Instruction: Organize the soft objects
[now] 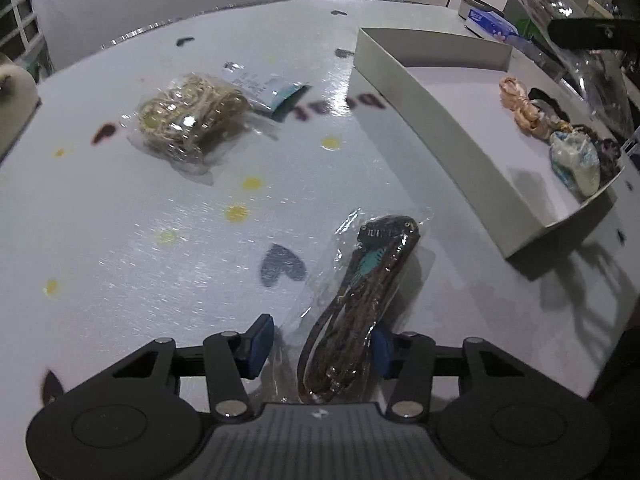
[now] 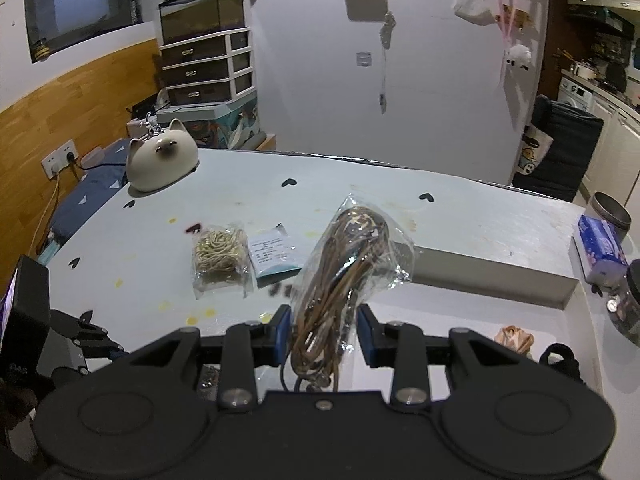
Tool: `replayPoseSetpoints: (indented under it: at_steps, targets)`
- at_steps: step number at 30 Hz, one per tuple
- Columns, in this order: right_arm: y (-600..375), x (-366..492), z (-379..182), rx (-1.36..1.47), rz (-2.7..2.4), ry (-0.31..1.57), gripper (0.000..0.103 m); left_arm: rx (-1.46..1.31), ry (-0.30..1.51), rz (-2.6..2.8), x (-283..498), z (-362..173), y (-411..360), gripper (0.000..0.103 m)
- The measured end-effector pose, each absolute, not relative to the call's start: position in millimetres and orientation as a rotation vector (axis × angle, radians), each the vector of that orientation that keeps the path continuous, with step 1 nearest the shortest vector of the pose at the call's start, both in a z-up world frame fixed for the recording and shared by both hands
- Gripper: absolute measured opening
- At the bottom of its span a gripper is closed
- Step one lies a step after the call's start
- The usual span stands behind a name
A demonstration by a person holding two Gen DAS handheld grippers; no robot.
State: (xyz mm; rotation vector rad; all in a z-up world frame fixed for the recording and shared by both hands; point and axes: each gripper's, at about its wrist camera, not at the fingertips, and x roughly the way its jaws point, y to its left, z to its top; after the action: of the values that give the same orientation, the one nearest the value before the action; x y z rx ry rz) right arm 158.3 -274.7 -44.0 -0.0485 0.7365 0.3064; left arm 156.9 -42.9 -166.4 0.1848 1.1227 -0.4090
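Observation:
A clear bag of dark brown cords with a teal tag [image 1: 360, 300] lies on the white table [image 1: 120, 240]. My left gripper [image 1: 322, 346] is down over its near end. The right pad touches the bag and the left pad stands a little off it. My right gripper [image 2: 322, 334] is shut on a clear bag of brown cords [image 2: 352, 256], held up above the table. A third bag, of beige cords [image 1: 192, 124], lies farther off. A white open box [image 1: 440, 128] on the right holds a peach scrunchie [image 1: 524, 108] and a pale blue one [image 1: 576, 160].
A paper packet with a teal edge [image 2: 272, 256] lies beside the beige cord bag [image 2: 220, 254]. A cat-shaped ceramic [image 2: 162, 160] stands at the table's far left. On the right are a tissue pack [image 2: 600, 248], a round tin [image 2: 612, 210] and a jar [image 2: 628, 304].

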Motion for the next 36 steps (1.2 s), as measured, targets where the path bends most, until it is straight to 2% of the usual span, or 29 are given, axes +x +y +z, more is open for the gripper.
replayPoseSetpoints:
  at_steps: [2, 7, 15, 18, 24, 26, 31, 34, 36]
  targets:
    - [-275, 157, -44, -0.043, 0.298, 0.736, 0.036, 0.153, 1.149, -0.426, 159, -166, -45, 0.070]
    - [-273, 155, -44, -0.032, 0.290, 0.735, 0.036, 0.112, 1.207, -0.541, 150, -159, -53, 0.081]
    - [-274, 151, -43, -0.027, 0.297, 0.739, 0.036, 0.191, 1.144, -0.535, 147, -151, -68, 0.081]
    - [-275, 149, -43, -0.029, 0.301, 0.740, 0.036, 0.223, 1.121, -0.562, 145, -148, -77, 0.077]
    - [-278, 147, -43, -0.030, 0.301, 0.742, 0.036, 0.336, 1.109, -0.556, 136, -153, -100, 0.060]
    - [-278, 147, -43, -0.030, 0.301, 0.742, 0.036, 0.360, 1.123, -0.538, 134, -158, -105, 0.050]
    - [-279, 147, -43, -0.029, 0.300, 0.743, 0.036, 0.368, 1.154, -0.476, 132, -169, -104, 0.046]
    - [-283, 146, -45, -0.029, 0.304, 0.746, 0.036, 0.329, 1.156, -0.459, 132, -169, -98, 0.032]
    - [-286, 145, -46, -0.032, 0.313, 0.746, 0.036, 0.304, 1.153, -0.438, 132, -167, -96, 0.027]
